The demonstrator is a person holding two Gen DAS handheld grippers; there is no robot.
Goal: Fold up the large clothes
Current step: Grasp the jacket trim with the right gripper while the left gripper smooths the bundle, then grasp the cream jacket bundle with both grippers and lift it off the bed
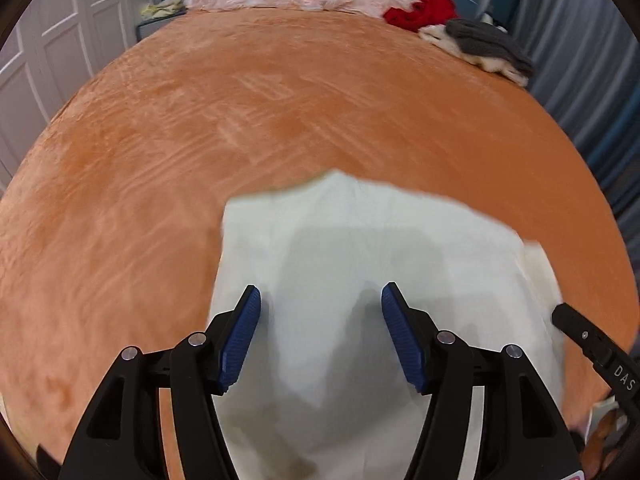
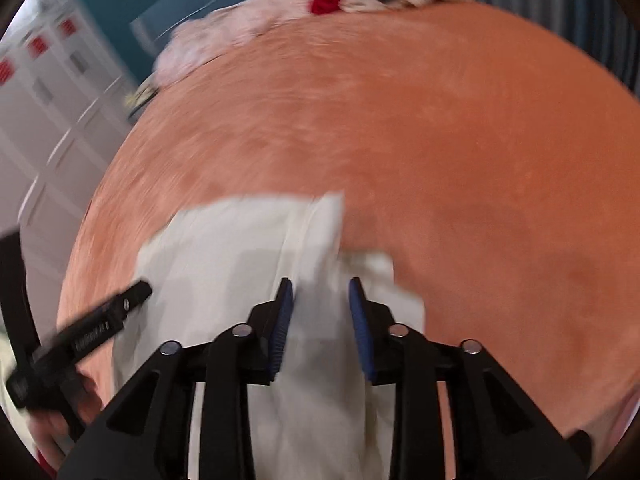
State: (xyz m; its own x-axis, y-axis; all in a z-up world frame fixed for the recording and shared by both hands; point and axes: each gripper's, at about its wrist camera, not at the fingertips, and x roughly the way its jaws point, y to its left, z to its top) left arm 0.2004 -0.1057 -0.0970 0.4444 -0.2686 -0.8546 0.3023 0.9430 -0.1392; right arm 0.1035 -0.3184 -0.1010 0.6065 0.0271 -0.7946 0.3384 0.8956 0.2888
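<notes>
step: smooth folded cloth (image 1: 360,248), press flat, square edges before next fold | cloth: near edge of bed (image 1: 200,120), under both tools | left gripper (image 1: 320,300): spread wide, holding nothing, cloth below the gap | right gripper (image 2: 320,296): parted narrowly, cloth seam beneath, pads apparently not pinching

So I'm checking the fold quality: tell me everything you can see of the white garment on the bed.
The white garment is plain, cream-white, thin woven-looking cloth, folded into a rough rectangle with fairly straight edges. It lies flat on the orange bedspread near its front edge. A looser flap sticks out on one side. Both open tools hover above it; neither visibly grips it.
</notes>
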